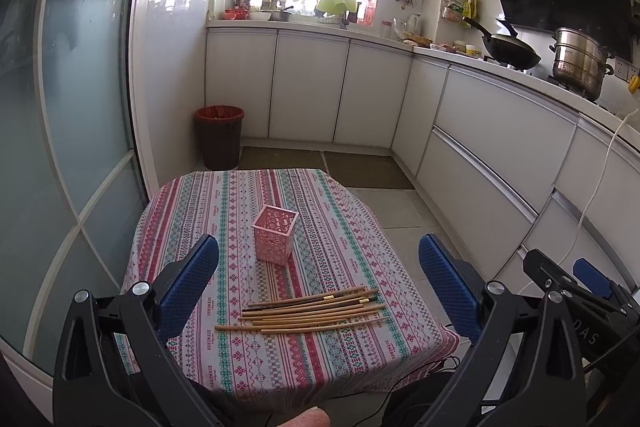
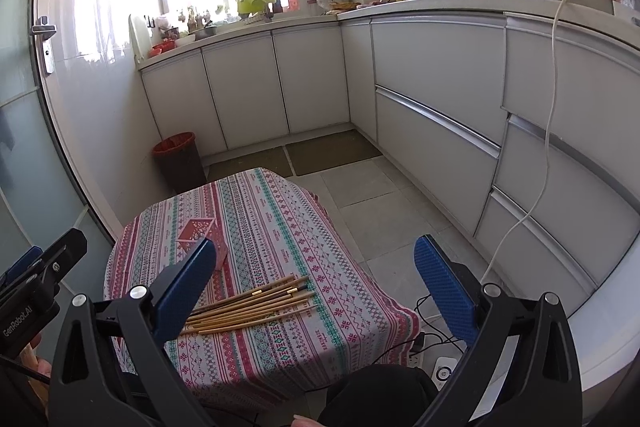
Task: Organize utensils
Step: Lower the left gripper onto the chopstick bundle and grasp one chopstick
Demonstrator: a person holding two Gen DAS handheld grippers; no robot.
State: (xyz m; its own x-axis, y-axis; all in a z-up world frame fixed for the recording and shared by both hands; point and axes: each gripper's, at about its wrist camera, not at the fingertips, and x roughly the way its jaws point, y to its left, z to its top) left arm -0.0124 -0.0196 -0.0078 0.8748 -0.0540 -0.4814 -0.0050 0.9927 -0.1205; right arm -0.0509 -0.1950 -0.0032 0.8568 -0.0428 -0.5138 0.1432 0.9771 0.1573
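Several wooden chopsticks lie in a loose bundle near the front of a small table with a striped patterned cloth. A pink perforated holder stands upright behind them, mid-table. My left gripper hovers above the front of the table, open and empty, its blue pads wide apart. In the right wrist view the chopsticks lie below the left finger, and the pink holder is partly hidden behind that finger. My right gripper is open and empty, off the table's right front corner.
White kitchen cabinets run along the back and right. A dark bin with a red liner stands on the floor behind the table. A frosted glass door is on the left. Cables and a power strip lie on the floor at right.
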